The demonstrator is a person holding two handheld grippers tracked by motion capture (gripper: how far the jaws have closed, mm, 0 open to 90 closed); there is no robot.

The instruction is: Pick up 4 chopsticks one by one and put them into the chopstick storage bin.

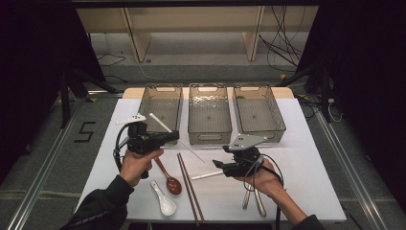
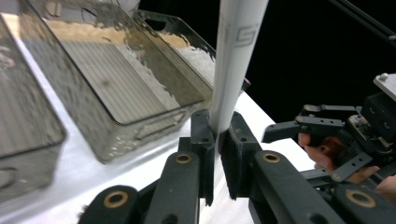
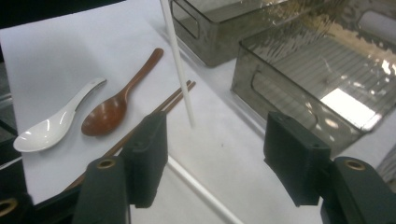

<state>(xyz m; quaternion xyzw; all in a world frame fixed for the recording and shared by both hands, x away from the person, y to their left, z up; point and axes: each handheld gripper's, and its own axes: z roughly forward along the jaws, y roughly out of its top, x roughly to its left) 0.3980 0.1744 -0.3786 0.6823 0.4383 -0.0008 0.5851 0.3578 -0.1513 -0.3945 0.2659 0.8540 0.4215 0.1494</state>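
With the left gripper [image 1: 173, 136] clenched on the long white plastic straw [image 1: 162, 123], swing it toward eleven o'clock over the smoky translucent plastic bin [image 1: 161, 91], then unclench, right gripper [image 1: 218, 165] staying released.

Lab recording bay, black curtains [image 1: 28, 72], floor cables [image 1: 282, 45]

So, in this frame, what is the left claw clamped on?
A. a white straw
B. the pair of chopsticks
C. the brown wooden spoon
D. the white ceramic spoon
A: in the left gripper view the left claw pinches a white straw, while the brown spoon, white spoon and chopsticks lie on the table.
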